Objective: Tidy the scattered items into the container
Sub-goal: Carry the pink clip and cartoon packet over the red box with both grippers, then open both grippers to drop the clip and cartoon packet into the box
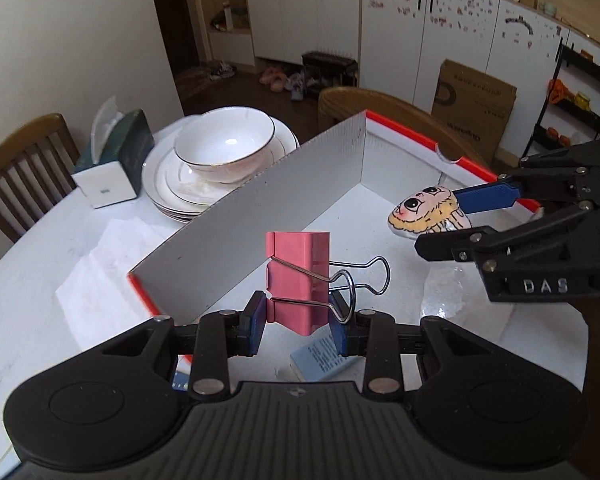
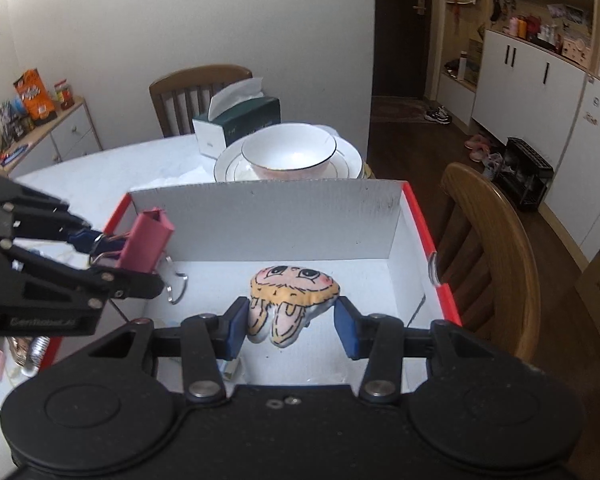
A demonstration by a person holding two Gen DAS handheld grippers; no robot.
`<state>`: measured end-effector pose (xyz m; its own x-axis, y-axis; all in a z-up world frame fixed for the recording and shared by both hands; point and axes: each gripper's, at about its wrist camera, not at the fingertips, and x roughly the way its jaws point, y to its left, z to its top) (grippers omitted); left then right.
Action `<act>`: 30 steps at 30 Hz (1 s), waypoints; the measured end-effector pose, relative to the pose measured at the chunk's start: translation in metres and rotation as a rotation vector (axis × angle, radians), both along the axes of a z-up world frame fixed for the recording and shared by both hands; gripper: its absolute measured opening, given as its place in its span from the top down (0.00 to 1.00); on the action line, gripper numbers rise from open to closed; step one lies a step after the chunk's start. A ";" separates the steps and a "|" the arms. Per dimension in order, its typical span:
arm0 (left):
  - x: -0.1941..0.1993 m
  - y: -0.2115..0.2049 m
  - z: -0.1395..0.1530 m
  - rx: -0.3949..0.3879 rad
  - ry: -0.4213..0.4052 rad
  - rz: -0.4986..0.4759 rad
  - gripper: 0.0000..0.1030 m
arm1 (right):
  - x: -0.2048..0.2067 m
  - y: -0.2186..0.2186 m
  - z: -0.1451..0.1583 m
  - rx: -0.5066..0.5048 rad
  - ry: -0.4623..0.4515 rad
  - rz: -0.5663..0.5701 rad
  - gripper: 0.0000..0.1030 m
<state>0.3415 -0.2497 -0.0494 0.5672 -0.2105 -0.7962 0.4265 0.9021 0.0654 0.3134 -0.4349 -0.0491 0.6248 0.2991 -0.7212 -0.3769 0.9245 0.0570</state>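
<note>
Pink binder clip (image 1: pixel 298 280): clamped by its body between the blue pads of your left gripper (image 1: pixel 298 316), wire handles sticking out to the side, held above the box (image 1: pixel 260 208) interior near its left wall.

Plush face toy (image 2: pixel 290 300): inside the box towards its near wall. Your right gripper (image 2: pixel 292 320) brackets it with jaws apart; the left pad seems to touch the toy, the right pad stands just beside it. Whether the toy rests on the floor or hangs cannot be told.

Box: white inside, red rim, on the tabletop (image 1: pixel 40 280) near its chair-side edge; a small blue printed packet (image 1: pixel 320 360) already lies on its floor by the near wall.

Step in hand, by judgement: depositing both items. Next move calls for you to open the left jaws so the clip drops inside, then lift both grippers out over the rim without catching the walls.

Outside the box: stacked plates and bowl (image 2: pixel 290 152), tissue box (image 2: pixel 240 120).
</note>
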 end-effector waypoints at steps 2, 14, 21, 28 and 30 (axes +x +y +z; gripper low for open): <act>0.010 -0.003 -0.007 0.022 0.017 -0.002 0.69 | 0.005 0.001 -0.006 -0.019 0.011 0.012 0.57; 0.055 -0.026 -0.046 0.147 0.122 -0.070 0.69 | 0.045 0.000 -0.040 -0.041 0.169 0.013 0.57; 0.072 -0.036 -0.063 0.206 0.184 -0.091 0.69 | 0.057 0.005 -0.054 -0.094 0.221 0.023 0.57; 0.079 -0.041 -0.077 0.225 0.249 -0.110 0.69 | 0.065 0.009 -0.066 -0.116 0.296 0.035 0.57; 0.080 -0.042 -0.080 0.233 0.265 -0.117 0.69 | 0.067 0.010 -0.068 -0.119 0.312 0.042 0.57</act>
<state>0.4213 -0.2920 -0.1293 0.3178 -0.0573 -0.9464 0.5554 0.8203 0.1369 0.3806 -0.4248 -0.1170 0.3574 0.2220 -0.9072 -0.3958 0.9158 0.0682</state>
